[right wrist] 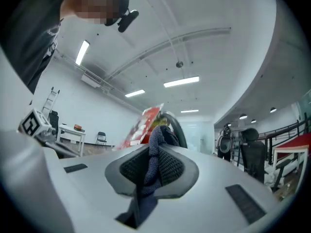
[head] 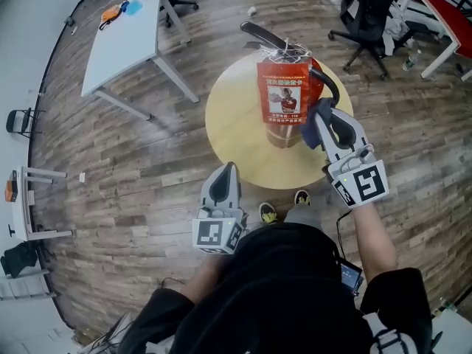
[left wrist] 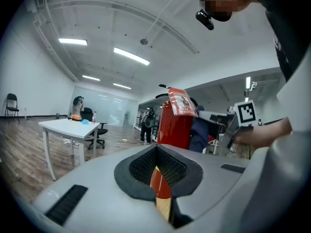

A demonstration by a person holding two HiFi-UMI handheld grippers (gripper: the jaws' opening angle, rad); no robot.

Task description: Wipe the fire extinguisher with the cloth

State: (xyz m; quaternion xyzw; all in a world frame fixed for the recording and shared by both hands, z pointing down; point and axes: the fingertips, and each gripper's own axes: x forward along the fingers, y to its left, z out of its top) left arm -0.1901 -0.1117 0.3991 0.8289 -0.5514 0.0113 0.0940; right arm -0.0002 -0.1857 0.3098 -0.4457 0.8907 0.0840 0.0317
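A red fire extinguisher (head: 316, 85) stands upright in the middle of a round wooden table (head: 232, 124), with a red paper tag (head: 283, 93) hanging on its front. My right gripper (head: 328, 121) is shut on a dark blue cloth (head: 317, 122) and presses it against the extinguisher's right side. The cloth (right wrist: 154, 164) fills the right gripper view, bunched between the jaws. My left gripper (head: 228, 168) hangs low at the table's near edge, shut and holding nothing. Its own view shows the extinguisher (left wrist: 175, 127) straight ahead with the cloth (left wrist: 198, 132) to its right.
A white rectangular table (head: 125, 35) stands at the far left, black office chairs (head: 369, 13) at the far right, beside a red-topped desk (head: 450, 13). A folding chair (head: 18, 120) is by the left wall. Wooden floor surrounds the round table.
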